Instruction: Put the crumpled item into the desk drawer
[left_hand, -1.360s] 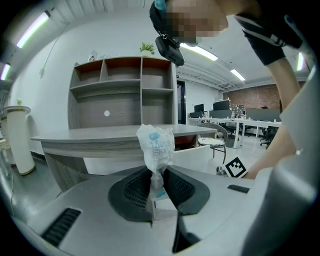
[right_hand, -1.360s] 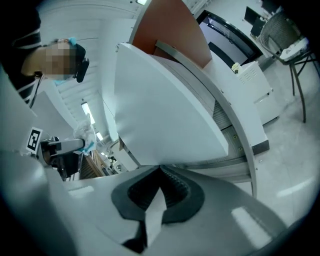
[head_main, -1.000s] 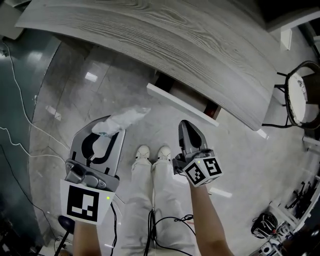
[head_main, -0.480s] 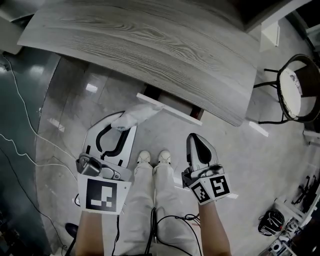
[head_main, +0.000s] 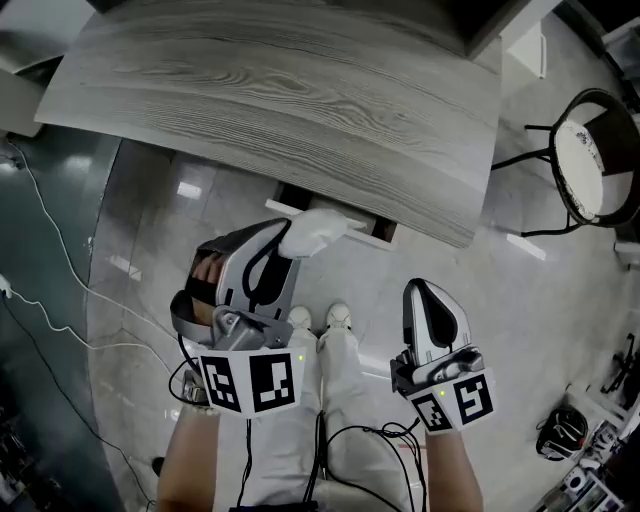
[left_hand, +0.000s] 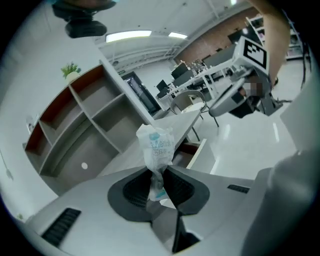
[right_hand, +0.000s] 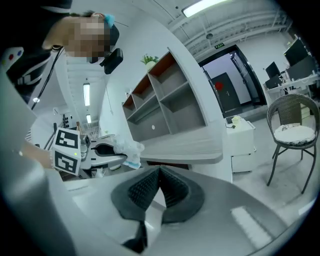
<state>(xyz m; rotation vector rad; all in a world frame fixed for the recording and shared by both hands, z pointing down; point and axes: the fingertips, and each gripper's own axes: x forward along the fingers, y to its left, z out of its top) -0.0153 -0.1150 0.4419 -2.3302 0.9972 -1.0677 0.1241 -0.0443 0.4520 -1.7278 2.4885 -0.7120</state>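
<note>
- Grey wood-grain desk (head_main: 300, 90) fills the top of the head view, its near edge running from centre left down to the right.
- White drawer (head_main: 370, 238) is pulled out from under that edge at frame centre. Its front panel faces the person and a dark gap shows behind it, so I judge it open enough to take the item.
- Left gripper (head_main: 287, 238) is at centre left, its tips just short of the drawer front. In the left gripper view the jaws are clamped on the lower end of the crumpled item.
- Right gripper (head_main: 428, 292) is at lower right, well apart from the drawer. Its jaws are pressed together with nothing between them, so it is the farther hand and looks idle.
- Crumpled item (head_main: 318, 228), a pale plastic wrapper, sticks out past the left tips. Its long axis points right and slightly up in the frame, and its free end lies over the drawer's front panel.
- Key relation: the drawer opening lies straight beyond the item, up and right of the left gripper's tips. The likely next move is to carry it a little further over the front panel and then let go.
</note>
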